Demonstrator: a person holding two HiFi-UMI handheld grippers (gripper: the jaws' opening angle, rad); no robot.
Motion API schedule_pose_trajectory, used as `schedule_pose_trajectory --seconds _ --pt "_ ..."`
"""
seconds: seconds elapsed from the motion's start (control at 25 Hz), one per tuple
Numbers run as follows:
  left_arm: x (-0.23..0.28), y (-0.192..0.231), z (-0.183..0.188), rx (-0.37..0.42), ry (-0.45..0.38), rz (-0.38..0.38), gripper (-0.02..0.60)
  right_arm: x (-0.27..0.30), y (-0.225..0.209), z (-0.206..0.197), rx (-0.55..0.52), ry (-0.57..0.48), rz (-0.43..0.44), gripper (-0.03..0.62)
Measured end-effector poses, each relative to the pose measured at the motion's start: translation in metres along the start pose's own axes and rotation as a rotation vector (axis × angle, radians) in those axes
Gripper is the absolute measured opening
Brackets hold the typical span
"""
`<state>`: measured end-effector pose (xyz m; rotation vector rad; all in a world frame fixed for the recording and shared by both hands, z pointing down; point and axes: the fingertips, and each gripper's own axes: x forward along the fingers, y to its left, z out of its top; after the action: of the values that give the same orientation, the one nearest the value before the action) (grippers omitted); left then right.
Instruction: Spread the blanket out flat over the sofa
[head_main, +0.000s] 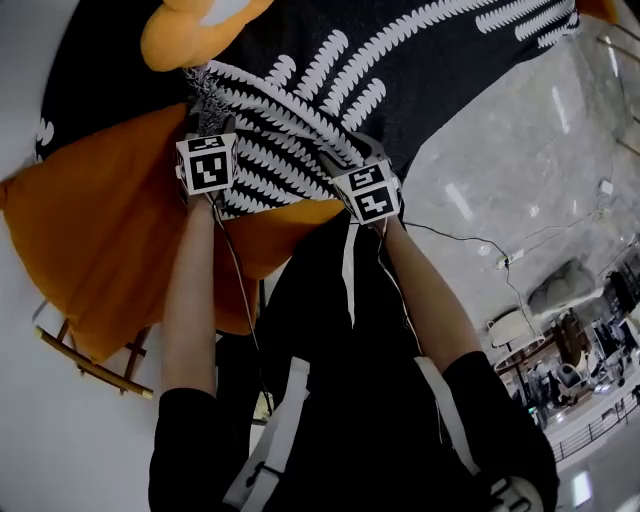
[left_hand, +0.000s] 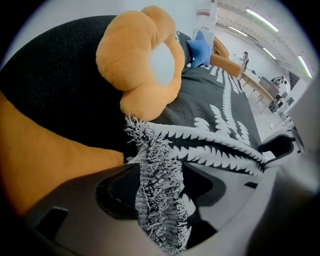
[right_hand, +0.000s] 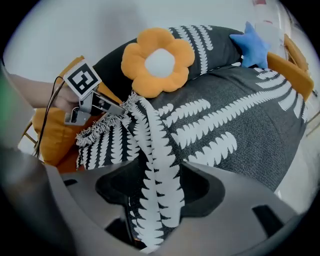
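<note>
Both jaws are clamped on cloth: the left gripper (left_hand: 160, 192) bites the fringed edge of the blanket (right_hand: 225, 115), the right gripper (right_hand: 150, 192) a bunched fold of it. The blanket drapes most of the sofa (head_main: 100, 240), but this near corner is gathered, leaving orange bare. 2 cushions, a flower cushion (right_hand: 159, 61) and a star cushion (right_hand: 252, 42), sit on top; I see no containers
</note>
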<state>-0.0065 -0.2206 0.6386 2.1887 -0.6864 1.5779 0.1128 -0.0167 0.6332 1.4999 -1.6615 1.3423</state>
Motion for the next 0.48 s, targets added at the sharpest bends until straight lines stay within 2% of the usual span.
schedule_pose_trajectory --seconds 0.12,0.16,0.24,0.28,0.32,0.48 --pt "0.009 0.004 0.000 0.000 0.039 0.039 0.249 0.008 -0.004 -0.004 -0.030 0.048 -0.015 0.263" --pt "0.010 0.005 -0.002 0.007 0.053 0.049 0.228 0.010 -0.006 -0.004 -0.042 0.059 -0.028 0.230" --pt "0.010 0.004 -0.004 0.019 0.058 0.054 0.131 0.011 -0.012 -0.005 -0.061 0.065 -0.059 0.090" --pt "0.008 0.003 -0.005 0.020 0.051 0.054 0.079 0.010 -0.015 -0.004 -0.064 0.063 -0.066 0.042" --pt "0.005 0.003 -0.006 0.018 0.040 0.053 0.046 0.010 -0.017 -0.004 -0.064 0.062 -0.065 0.027" --pt "-0.008 0.005 -0.012 -0.003 -0.012 0.031 0.037 0.008 -0.016 -0.001 -0.065 0.052 -0.042 0.021"
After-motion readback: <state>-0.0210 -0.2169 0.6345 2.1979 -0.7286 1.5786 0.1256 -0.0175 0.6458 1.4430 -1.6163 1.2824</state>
